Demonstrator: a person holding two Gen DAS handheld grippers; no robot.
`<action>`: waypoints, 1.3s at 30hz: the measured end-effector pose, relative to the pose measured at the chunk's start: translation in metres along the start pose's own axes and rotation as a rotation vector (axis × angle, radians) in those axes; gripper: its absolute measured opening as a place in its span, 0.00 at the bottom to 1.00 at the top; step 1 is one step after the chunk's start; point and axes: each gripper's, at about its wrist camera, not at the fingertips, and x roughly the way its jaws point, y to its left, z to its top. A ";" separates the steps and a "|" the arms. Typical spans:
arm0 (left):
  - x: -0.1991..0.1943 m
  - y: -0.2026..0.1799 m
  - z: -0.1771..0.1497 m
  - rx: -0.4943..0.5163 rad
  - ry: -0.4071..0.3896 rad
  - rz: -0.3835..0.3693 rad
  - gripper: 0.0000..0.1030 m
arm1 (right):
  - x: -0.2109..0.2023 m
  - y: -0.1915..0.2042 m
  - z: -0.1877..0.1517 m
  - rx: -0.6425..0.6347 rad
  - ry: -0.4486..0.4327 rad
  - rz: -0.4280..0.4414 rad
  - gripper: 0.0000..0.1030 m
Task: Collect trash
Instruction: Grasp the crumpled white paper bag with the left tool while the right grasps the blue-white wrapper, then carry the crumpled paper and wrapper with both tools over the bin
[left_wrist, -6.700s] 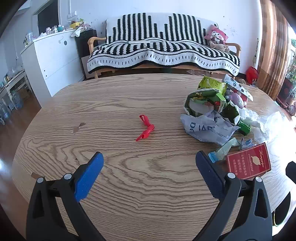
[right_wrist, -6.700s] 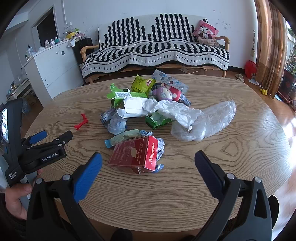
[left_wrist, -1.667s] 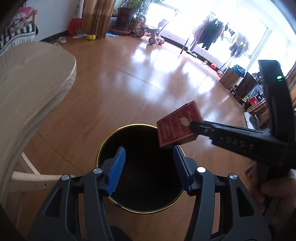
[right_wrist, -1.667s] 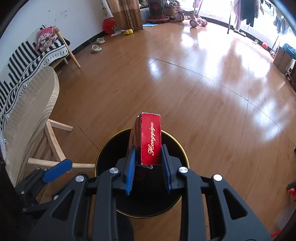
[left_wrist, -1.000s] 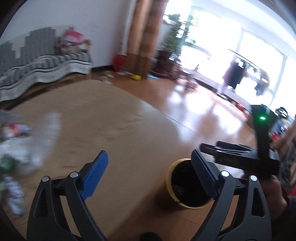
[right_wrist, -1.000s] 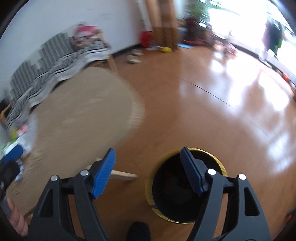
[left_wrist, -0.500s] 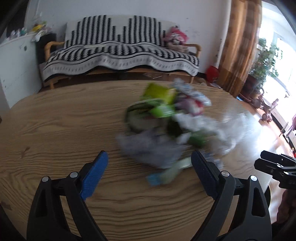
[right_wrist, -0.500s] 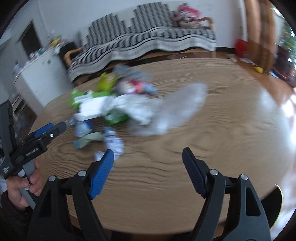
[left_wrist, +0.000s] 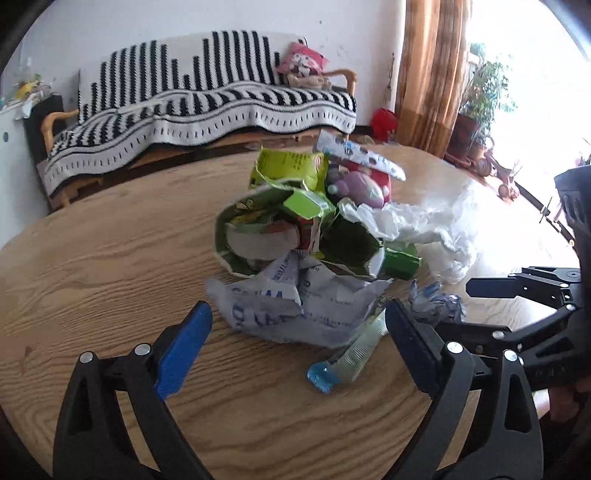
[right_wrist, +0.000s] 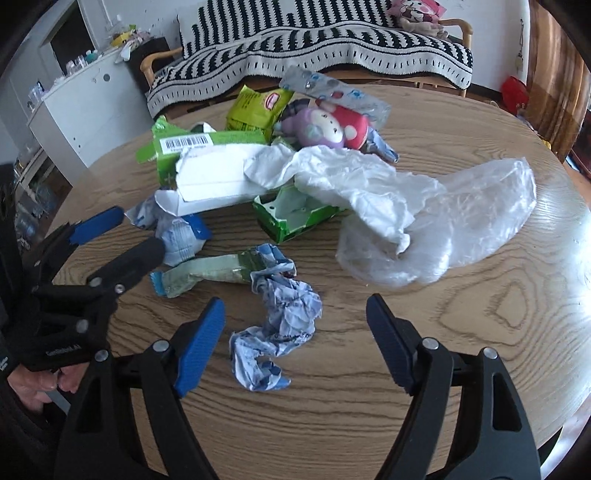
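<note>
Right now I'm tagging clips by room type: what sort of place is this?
Most likely a home living room: a sofa under a striped throw with a soft toy, floor-length curtains, and a wooden table strewn with wrappers.

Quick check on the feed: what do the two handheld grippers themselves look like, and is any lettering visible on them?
Both are black plastic clamp-style tools with silver rivets. The left gripper and right gripper each have one bright blue ribbed pad and one that looks darker navy. In the right wrist view, white lettering shows on the left gripper's body, too blurred to read. No cables show. No sleeve is clearly visible.
</note>
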 end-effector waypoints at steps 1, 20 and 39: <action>0.004 0.002 0.000 -0.002 0.007 0.000 0.89 | 0.002 0.000 -0.001 -0.001 0.006 -0.004 0.74; 0.016 0.009 0.007 0.018 0.054 0.027 0.61 | 0.001 0.013 -0.005 -0.078 0.004 0.015 0.34; -0.062 -0.001 0.028 -0.104 -0.083 0.063 0.42 | -0.086 -0.086 -0.031 0.088 -0.147 -0.030 0.34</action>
